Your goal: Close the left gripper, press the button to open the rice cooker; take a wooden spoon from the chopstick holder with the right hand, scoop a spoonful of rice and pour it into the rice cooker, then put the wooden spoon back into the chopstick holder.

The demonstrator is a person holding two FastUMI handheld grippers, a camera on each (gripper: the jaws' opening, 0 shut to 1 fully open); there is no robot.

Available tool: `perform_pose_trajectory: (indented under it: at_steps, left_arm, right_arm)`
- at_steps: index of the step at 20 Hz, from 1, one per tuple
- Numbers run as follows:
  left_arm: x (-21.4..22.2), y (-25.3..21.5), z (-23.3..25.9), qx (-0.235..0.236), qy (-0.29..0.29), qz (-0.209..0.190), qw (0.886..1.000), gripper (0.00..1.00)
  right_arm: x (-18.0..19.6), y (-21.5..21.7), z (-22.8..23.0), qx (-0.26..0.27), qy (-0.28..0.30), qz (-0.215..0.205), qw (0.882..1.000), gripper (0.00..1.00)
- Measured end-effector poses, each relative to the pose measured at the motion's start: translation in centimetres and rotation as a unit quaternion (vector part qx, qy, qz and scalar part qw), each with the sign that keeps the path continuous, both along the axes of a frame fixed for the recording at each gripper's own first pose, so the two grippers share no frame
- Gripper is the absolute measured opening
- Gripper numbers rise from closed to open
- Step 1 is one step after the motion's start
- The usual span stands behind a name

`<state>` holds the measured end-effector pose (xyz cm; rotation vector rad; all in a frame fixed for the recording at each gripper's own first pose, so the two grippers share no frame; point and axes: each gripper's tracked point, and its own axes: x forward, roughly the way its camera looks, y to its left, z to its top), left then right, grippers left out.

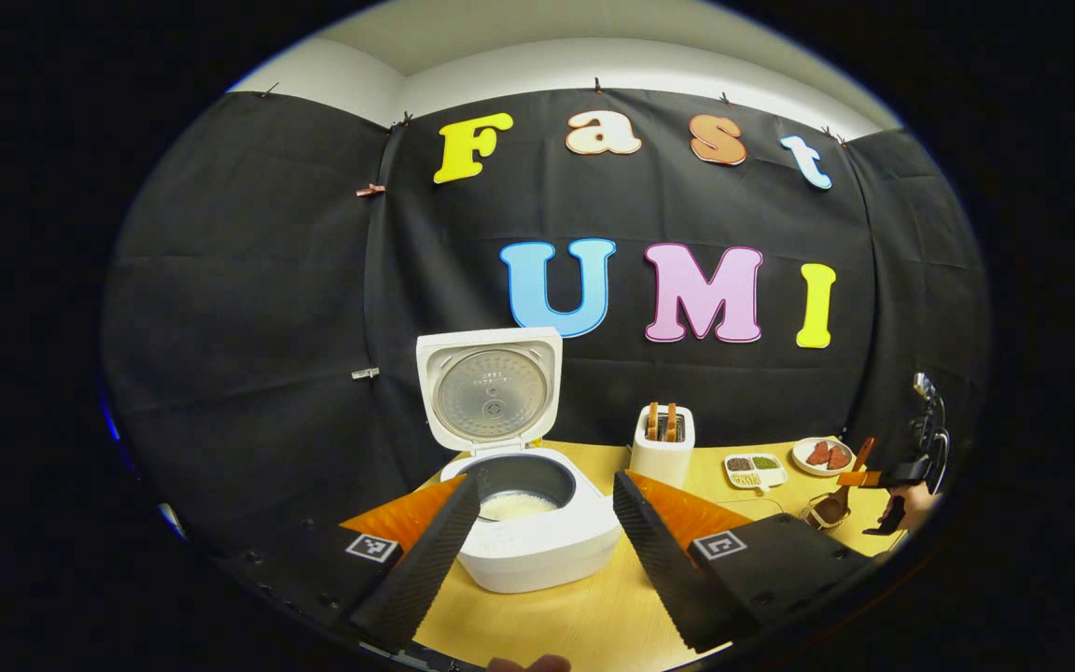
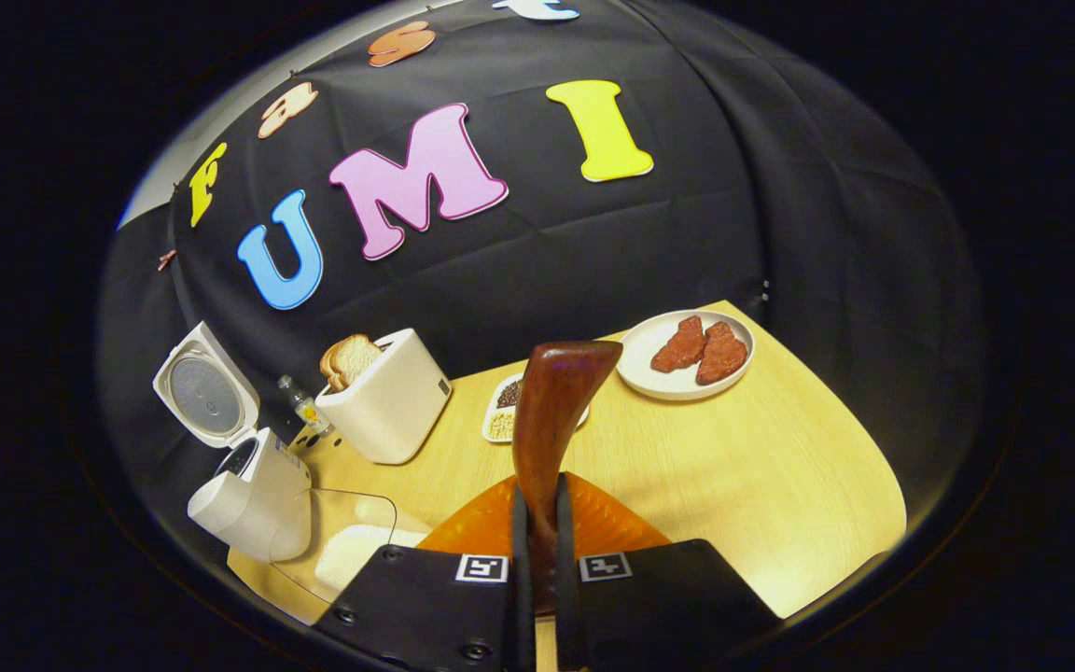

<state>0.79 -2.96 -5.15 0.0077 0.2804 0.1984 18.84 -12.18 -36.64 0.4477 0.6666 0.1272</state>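
The wooden spoon [image 2: 551, 420] is clamped by its handle between the right gripper [image 2: 537, 551]'s fingers, which press on it from both sides; the handle rises straight up ahead of the camera. In the left gripper view the same spoon [image 1: 859, 457] is held far off at the desk's right edge, its bowl down by a small brownish holder [image 1: 827, 511]; whether the bowl is inside it I cannot tell. The likely risk is the spoon twisting in so narrow a grip once loaded, spilling rice on the desk [image 2: 733, 467] before reaching the rice cooker [image 1: 523, 523]. The cooker stands with its lid [image 1: 489, 387] up and rice already in the pot. The left gripper [image 1: 547, 523] hovers before it, fingers spread wide and empty. A clear rice container [image 2: 356, 546] sits beside the cooker, with a toaster [image 2: 388, 392] behind.
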Motion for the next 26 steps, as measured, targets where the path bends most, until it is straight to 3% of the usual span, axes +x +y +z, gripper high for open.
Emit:
perform_pose_trajectory:
  at_steps: [4,7,8,10,13,15,22,26]
  left_arm:
    - [0.0,0.3,0.9,0.017,-0.001,0.003,1.000,0.99]
    - [0.5,1.0,1.6,0.017,-0.007,0.003,1.000,0.99]
    - [0.9,1.1,1.9,0.013,-0.009,0.002,1.000,0.99]
    - [1.5,1.3,2.3,0.007,-0.015,-0.001,1.000,0.99]
    - [2.3,1.3,3.2,-0.008,-0.029,-0.010,1.000,0.99]
    - [2.9,1.2,3.6,-0.008,-0.037,-0.021,0.999,0.99]
    - [6.5,2.5,6.4,0.006,-0.075,-0.054,0.996,0.99]
    - [9.6,4.5,8.5,0.007,-0.101,-0.056,0.993,0.99]
  right_arm:
    - [0.2,-0.8,-0.6,0.008,0.018,-0.017,1.000,0.17]
    - [-0.8,-1.6,-0.2,-0.003,0.022,-0.024,0.999,0.31]
    - [-1.2,-2.0,0.1,-0.009,0.023,-0.024,0.999,0.45]
    - [-2.0,-2.6,0.9,-0.020,0.024,-0.030,0.999,0.60]
    - [-3.5,-3.4,2.4,-0.047,0.015,-0.046,0.998,0.94]
    - [-4.8,-3.5,3.3,-0.060,0.016,-0.052,0.997,0.99]
    - [-9.9,-1.2,10.1,-0.074,-0.020,-0.043,0.996,0.99]
    - [-10.9,-1.6,15.6,-0.122,-0.053,-0.053,0.990,0.98]
